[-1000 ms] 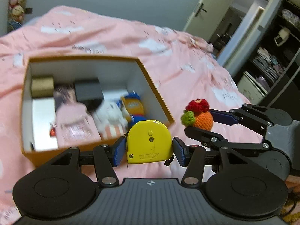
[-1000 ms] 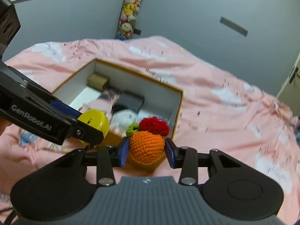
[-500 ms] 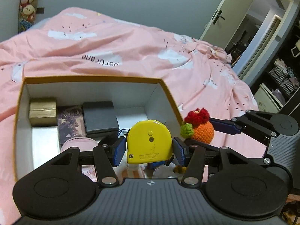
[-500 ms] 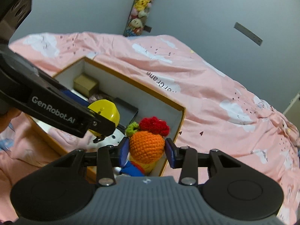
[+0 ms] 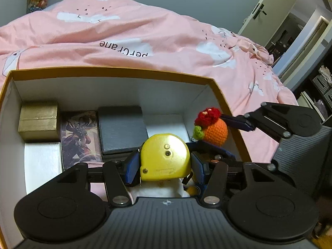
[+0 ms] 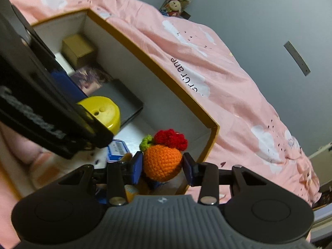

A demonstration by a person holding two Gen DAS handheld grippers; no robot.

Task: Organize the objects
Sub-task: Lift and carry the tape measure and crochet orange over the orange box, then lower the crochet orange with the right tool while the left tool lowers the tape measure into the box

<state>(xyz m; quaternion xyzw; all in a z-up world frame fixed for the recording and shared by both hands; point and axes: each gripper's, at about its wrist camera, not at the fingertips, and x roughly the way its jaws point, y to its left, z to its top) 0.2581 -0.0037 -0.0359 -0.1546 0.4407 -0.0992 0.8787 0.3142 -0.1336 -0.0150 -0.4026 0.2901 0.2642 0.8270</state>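
Note:
My left gripper [image 5: 165, 167] is shut on a yellow tape measure [image 5: 166, 157] and holds it inside the open cardboard box [image 5: 116, 71], over its near right part. My right gripper [image 6: 162, 166] is shut on an orange crocheted fruit [image 6: 161, 161] with a red top and green leaf, held over the box's right corner. The fruit [image 5: 213, 128] also shows in the left wrist view, just right of the tape measure, and the tape measure [image 6: 103, 112] in the right wrist view.
In the box lie a gold box [image 5: 38, 120], a picture card [image 5: 79, 137], a dark grey case [image 5: 121, 130], a white box [image 5: 42, 161] and a blue package [image 6: 117, 148]. The box sits on a pink quilt [image 5: 166, 41]. A doorway [image 5: 300, 31] is at the right.
Both grippers have moved forward and down from before the box's near edge to over its inside, each carrying its object. The right gripper has tilted.

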